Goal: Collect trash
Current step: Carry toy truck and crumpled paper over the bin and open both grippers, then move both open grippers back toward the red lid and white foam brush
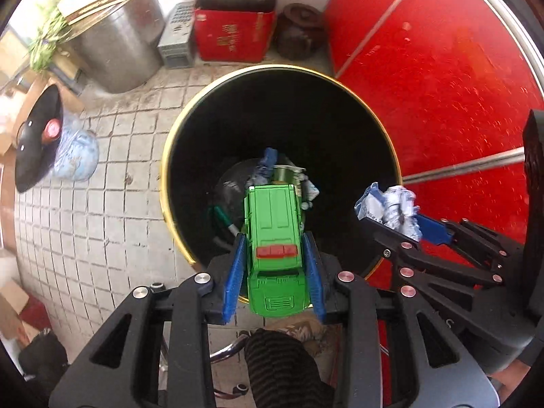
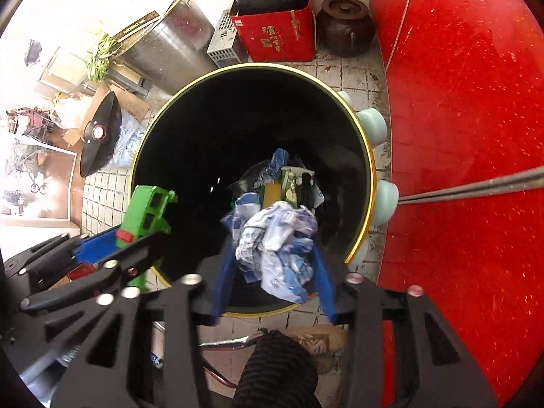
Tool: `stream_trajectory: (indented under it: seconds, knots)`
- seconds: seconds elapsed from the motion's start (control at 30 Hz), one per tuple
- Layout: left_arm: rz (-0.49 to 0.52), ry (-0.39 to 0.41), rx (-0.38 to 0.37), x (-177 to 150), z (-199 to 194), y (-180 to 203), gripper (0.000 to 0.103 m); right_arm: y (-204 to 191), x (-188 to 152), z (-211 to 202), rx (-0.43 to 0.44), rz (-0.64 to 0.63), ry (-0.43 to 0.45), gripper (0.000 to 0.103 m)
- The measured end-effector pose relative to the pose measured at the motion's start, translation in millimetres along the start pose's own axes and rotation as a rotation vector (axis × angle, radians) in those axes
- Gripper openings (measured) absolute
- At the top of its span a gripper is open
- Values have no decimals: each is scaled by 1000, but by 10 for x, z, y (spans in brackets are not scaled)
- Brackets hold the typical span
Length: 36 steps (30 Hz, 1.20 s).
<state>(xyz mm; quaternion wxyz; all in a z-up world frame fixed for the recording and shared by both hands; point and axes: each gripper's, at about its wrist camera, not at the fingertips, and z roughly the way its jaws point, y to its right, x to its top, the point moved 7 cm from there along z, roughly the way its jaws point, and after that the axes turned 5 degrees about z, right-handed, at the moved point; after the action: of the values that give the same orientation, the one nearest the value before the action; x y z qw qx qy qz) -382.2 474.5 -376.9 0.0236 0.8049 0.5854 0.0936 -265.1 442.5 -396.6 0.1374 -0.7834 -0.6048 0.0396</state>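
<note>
your left gripper [image 1: 275, 272] clamps the green toy truck [image 1: 275, 244] over the black bin [image 1: 176, 156]; your right gripper [image 2: 275, 272] stands apart around crumpled paper [image 2: 275, 241].

Steel pot [image 1: 117, 51], red box [image 1: 231, 35], brown jar [image 1: 299, 30] by wall.

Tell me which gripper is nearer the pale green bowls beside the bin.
Right. The right gripper hangs over the bin toward the pale green bowls; the left gripper is over the opposite rim.

Toy truck [image 1: 274, 244] looks like glossy green plastic. Bin [image 1: 180, 156] has a shiny gold rim, wrapper [image 2: 277, 241] is crinkly, floor [image 1: 102, 170] rough tile.
</note>
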Motion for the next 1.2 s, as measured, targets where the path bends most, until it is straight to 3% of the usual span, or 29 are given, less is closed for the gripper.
stream_trajectory:
  seconds: [0.03,0.07,0.1,0.13,0.23,0.37,0.47,0.53,0.6,0.7,0.83,1.0,1.13,1.2]
  knots:
    - [-17,13,-4,2,-68,-35,39,28,27,-17,-2,14,13,68]
    - [-35,36,-1,23,-174,-93,62,62,57,-73,-1,36,39,82]
    - [-56,63,10,41,-300,-158,91,74,89,-130,14,58,58,88]
    - [-85,112,14,66,-499,-219,95,55,102,-216,50,76,69,97]
    - [-131,201,-25,159,-1064,-314,95,-67,118,-468,60,50,83,97]
    - [-153,348,14,278,-1991,-305,96,-318,25,-1017,75,-1,117,97]
    - [-138,417,25,346,-2576,-55,96,-544,-168,-1622,100,-55,164,97]
    - [-48,410,-27,381,-2801,354,96,-743,-370,-2102,107,-158,217,97]
    - [88,404,-60,400,-2948,850,96,-795,-588,-2538,51,-243,283,96]
    - [281,404,-98,346,-3051,1678,96,-427,-947,-3058,-55,-214,341,96]
    - [535,289,-202,134,-2842,2929,96,693,-1697,-3641,-226,80,394,97]
    - [841,177,-315,-416,-2655,4432,96,2170,-3410,-4153,-401,624,413,97]
    - [1046,117,-355,-996,-2526,5469,96,2700,-4801,-4199,-508,922,362,97]
    - [1114,78,-363,-1281,-2418,5851,96,2801,-5319,-4157,-527,1016,332,97]
